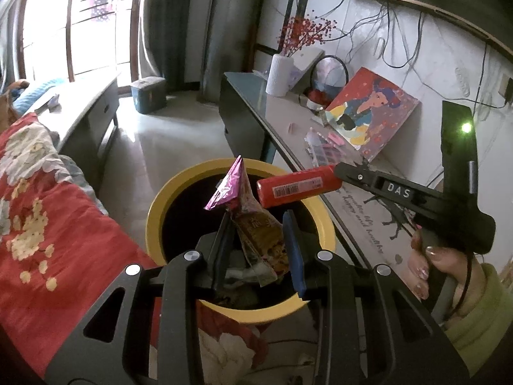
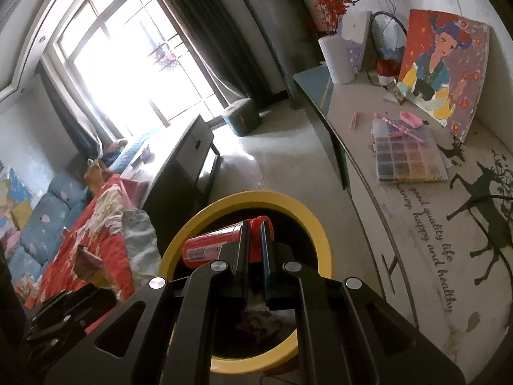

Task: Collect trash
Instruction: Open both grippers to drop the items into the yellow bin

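Gripping crinkled foil wrapper [image 1: 253, 224] in left gripper [image 1: 256, 250], right gripper [image 2: 253, 250] clamping glossy red tube [image 2: 218, 243], round yellow-rimmed bin [image 1: 157, 205]

We count one yellow-rimmed bin [image 1: 154, 218], one red tube [image 1: 295, 189], and one crumpled snack wrapper [image 1: 253, 224]. On the bench [image 2: 416, 224] we see one white vase [image 2: 336, 57], one painting [image 2: 445, 67], and one bead box [image 2: 407, 160]. Two hand-held grippers: left hand-held gripper [image 1: 256, 243], right hand-held gripper [image 2: 255, 243].
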A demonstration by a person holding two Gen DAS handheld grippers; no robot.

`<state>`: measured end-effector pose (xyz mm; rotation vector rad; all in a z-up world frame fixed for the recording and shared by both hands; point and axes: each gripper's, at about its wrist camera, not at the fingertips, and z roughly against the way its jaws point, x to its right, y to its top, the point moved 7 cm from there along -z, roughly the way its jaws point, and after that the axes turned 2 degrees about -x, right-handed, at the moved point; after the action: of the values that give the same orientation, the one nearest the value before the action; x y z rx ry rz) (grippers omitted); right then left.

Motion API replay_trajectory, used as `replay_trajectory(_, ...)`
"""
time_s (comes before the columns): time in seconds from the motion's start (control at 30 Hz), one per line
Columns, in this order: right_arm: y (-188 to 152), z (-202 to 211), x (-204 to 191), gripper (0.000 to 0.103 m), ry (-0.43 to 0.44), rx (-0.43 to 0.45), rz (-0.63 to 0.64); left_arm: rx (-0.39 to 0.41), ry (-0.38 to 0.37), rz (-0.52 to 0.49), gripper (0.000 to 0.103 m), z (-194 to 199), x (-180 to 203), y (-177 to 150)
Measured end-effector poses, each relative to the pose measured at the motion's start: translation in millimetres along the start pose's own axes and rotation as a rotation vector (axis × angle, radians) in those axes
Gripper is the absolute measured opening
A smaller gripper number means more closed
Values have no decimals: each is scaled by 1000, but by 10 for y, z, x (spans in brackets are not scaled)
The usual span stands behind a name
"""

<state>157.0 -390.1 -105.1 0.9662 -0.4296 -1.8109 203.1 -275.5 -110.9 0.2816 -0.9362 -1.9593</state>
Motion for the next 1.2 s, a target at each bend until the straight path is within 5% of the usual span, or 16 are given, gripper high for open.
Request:
replay_trajectory(0.2,-53,-72,-45,9,24,-27,0,-11,2,5,25,-78,-7,32)
replay_trajectory(0.33,-69,-85,-77,11,31,-38,10,-17,2,14,43,-99,-17,36)
replay_trajectory(0.73,-117,103,-120,60,12,-26,53,-5,21,58,92,-26,-158,38)
replay_trajectory(0.87,-134,220,-167,77,-1,-11,77,9,30,87,92,65,-230,41)
replay_trajectory(1.2,-174,471,-384,91,-11,21,140,69,55,132,92,438,-399,61)
